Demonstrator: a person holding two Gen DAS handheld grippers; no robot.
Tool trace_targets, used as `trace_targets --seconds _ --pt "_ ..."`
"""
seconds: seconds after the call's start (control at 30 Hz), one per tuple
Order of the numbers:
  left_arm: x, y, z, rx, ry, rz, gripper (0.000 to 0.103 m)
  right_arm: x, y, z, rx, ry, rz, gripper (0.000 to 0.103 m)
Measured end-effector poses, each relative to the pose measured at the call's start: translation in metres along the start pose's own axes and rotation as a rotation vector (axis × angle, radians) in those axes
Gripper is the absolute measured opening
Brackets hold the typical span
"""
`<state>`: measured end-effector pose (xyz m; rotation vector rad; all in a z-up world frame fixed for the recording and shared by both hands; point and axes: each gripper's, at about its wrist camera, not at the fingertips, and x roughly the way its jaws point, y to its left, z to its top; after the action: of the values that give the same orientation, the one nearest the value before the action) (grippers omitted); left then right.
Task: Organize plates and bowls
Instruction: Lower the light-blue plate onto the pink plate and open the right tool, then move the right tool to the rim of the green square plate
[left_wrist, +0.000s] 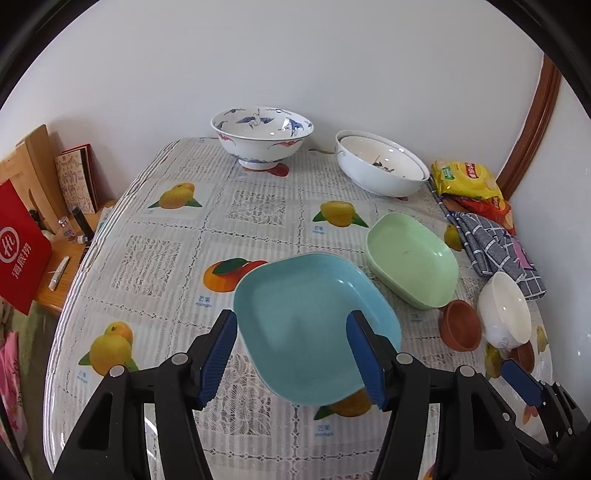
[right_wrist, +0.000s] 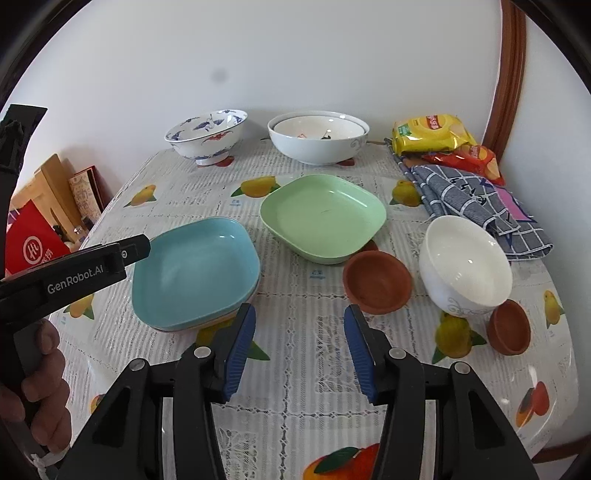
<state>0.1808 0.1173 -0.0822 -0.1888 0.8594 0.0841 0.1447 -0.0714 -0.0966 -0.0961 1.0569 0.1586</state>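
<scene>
Left gripper (left_wrist: 291, 360) fingers spread wide, hovering over blue plate (left_wrist: 314, 325), grasping nothing. Right gripper (right_wrist: 300, 350) fingers likewise released, above bare desk (right_wrist: 303, 424) at lower centre. Blue plate tops small stack at centre left of right wrist view, pale edges showing beneath. Green plate (right_wrist: 323, 218) just beyond, apart. Brown bowl (right_wrist: 376, 282) near green plate's edge; white bowl (right_wrist: 463, 260) at right; smaller brown bowl (right_wrist: 508, 326) beside it. Crane-pattern bowl (right_wrist: 207, 134) and nested white bowls (right_wrist: 317, 140) at far edge.

Home dining table (right_wrist: 295, 413), fruit-print cover
</scene>
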Motion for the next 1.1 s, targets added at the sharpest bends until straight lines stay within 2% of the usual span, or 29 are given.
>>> trace_targets --seconds 0.33,0.57,0.73,0.87,1.1 --pt "-0.039 -0.041 -0.007 0.032 -0.064 -0.037 0.059 -0.041 -0.037 -0.006 0.001 -0.035 -0.081 0.071" --pt "-0.05 -0.064 -0.008 0.068 -0.057 -0.04 0.059 -0.051 -0.058 -0.008 0.027 0.005 -0.061 0.083" --pt "-0.053 -0.071 -0.007 0.079 -0.061 -0.039 0.059 -0.058 -0.071 -0.01 0.039 -0.015 -0.073 0.085" --pt "-0.05 -0.072 -0.003 0.072 -0.055 -0.037 0.059 -0.066 -0.078 -0.008 0.025 -0.086 -0.036 0.085" --pt "-0.04 -0.071 0.01 0.046 -0.06 -0.01 0.059 -0.059 -0.081 0.009 -0.004 -0.11 -0.071 0.085"
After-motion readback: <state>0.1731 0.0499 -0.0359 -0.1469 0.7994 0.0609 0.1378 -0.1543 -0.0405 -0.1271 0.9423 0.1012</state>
